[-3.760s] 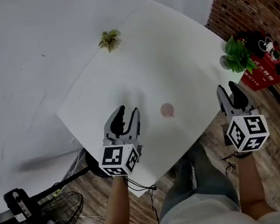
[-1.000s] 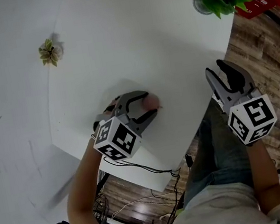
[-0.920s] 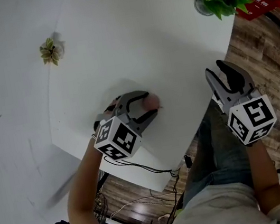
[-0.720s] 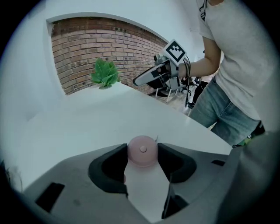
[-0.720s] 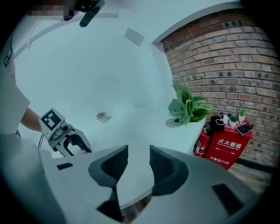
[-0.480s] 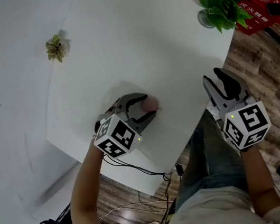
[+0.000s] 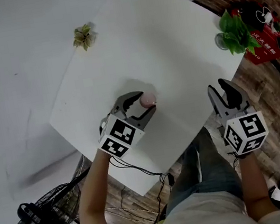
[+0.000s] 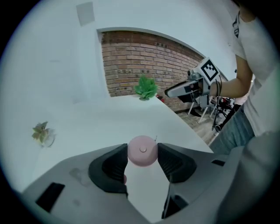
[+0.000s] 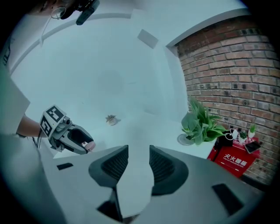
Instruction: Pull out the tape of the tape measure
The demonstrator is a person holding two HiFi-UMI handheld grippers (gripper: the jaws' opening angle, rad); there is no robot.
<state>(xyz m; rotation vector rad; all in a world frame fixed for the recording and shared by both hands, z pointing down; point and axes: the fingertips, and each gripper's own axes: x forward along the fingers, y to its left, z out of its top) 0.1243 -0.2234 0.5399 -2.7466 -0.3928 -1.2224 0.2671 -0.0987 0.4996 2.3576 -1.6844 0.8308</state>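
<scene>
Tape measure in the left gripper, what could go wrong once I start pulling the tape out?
The left gripper pinches the round pink tape measure only at its sides, so a pull could twist it or slip it free. The tab looks tiny, and the open, empty right gripper is well apart from it, so it may miss the grab.

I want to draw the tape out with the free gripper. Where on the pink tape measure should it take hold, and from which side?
Probably the small tab poking from the pink tape measure's rim. The left gripper clamps the round case by its sides, so only that tab is free. Bring the open right gripper in from the person's right, low over the table.
</scene>
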